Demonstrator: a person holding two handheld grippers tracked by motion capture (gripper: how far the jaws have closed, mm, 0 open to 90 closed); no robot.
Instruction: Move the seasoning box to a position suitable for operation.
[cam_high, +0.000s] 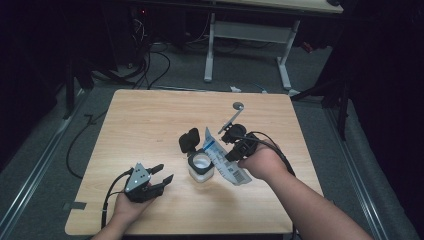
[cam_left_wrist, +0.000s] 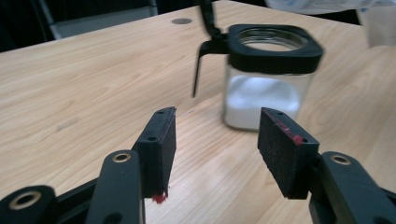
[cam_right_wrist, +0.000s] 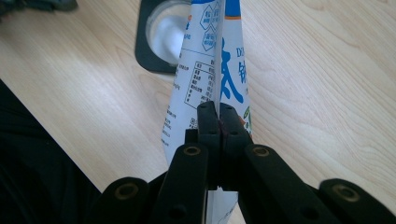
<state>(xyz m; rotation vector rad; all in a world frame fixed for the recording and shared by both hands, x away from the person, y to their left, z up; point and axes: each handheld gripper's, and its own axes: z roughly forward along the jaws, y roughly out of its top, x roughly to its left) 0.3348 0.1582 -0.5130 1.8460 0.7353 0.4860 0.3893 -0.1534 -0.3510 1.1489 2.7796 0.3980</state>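
Right claw (cam_right_wrist: 219, 122) pinches tilted pouch (cam_right_wrist: 205, 65) over jar (cam_high: 201, 167) (lid open).

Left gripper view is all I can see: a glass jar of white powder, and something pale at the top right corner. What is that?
Observer: A white-and-blue printed bag, held up right beside the jar.
Operator: What keeps it up?
Observer: The right gripper is shut on the bag, pinching it flat between its jaws.
Operator: And the gripper I look along, is it close to the jar?
Observer: In the high view the left gripper is open and empty, apart from the jar, to its left.
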